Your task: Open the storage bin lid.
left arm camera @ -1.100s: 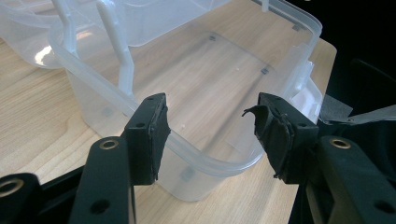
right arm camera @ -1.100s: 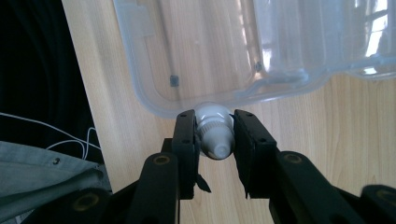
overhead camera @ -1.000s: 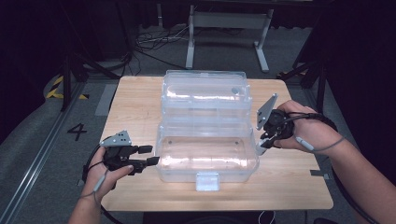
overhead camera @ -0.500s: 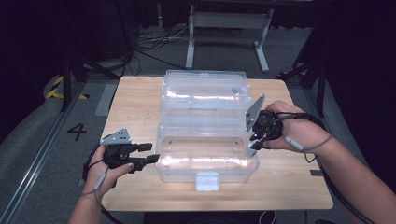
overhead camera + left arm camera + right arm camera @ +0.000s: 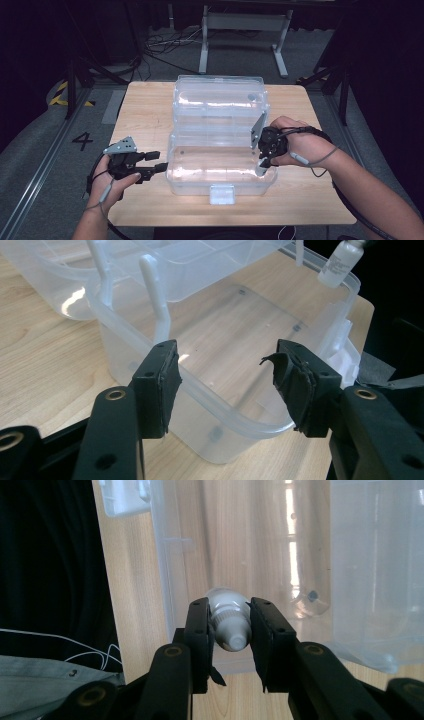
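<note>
A clear plastic box (image 5: 172, 150) stands on the wooden table with its lid (image 5: 220, 102) thrown back behind it. My right gripper (image 5: 262, 165) hangs over the box's right rim, shut on a small white bottle (image 5: 261, 169). In the right gripper view the bottle (image 5: 230, 617) sits between the pads of that gripper (image 5: 229, 625), cap end toward the camera, above the box wall (image 5: 165, 555). My left gripper (image 5: 159, 161) is open just off the box's left front corner. Its own view has the jaws (image 5: 227, 375) wide apart before the box rim (image 5: 215, 405), with the bottle (image 5: 342, 262) far off.
A white latch (image 5: 222, 194) sticks out at the box's front middle. Bare wood (image 5: 145, 110) lies left of the box. The table edge is close in front of both hands. A metal stand (image 5: 240, 30) and cables are on the dark floor behind.
The right gripper has carried the bottle leftward and down, from beside the box to over its right rim. The left gripper has stayed put.
</note>
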Available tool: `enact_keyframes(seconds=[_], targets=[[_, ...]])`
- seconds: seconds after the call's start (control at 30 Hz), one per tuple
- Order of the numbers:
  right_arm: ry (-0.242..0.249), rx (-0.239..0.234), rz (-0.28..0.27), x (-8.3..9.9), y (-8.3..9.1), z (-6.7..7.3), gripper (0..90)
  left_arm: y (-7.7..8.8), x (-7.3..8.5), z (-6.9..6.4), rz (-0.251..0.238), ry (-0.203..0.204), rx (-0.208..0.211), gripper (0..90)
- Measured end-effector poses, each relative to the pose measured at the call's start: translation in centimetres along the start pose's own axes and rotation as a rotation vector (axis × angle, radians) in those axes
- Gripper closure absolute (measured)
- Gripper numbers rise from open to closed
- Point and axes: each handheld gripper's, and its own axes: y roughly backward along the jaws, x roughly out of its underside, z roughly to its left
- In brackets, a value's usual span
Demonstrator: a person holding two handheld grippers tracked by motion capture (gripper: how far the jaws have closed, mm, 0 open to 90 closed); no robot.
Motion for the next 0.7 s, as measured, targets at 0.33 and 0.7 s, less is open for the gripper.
enact_keyframes(seconds=[0.33, 0.7], targets=[[0.006, -0.03, 0.037, -0.5, -2.3, -0.1, 71.1, 0.1, 0.2, 0.3, -0.014, 0.017, -0.027, 42.8], [0.009, -0.057, 0.08, -0.5, -4.9, -0.2, 71.1, -0.1, 0.2, 0.5, -0.006, 0.018, -0.023, 42.7]])
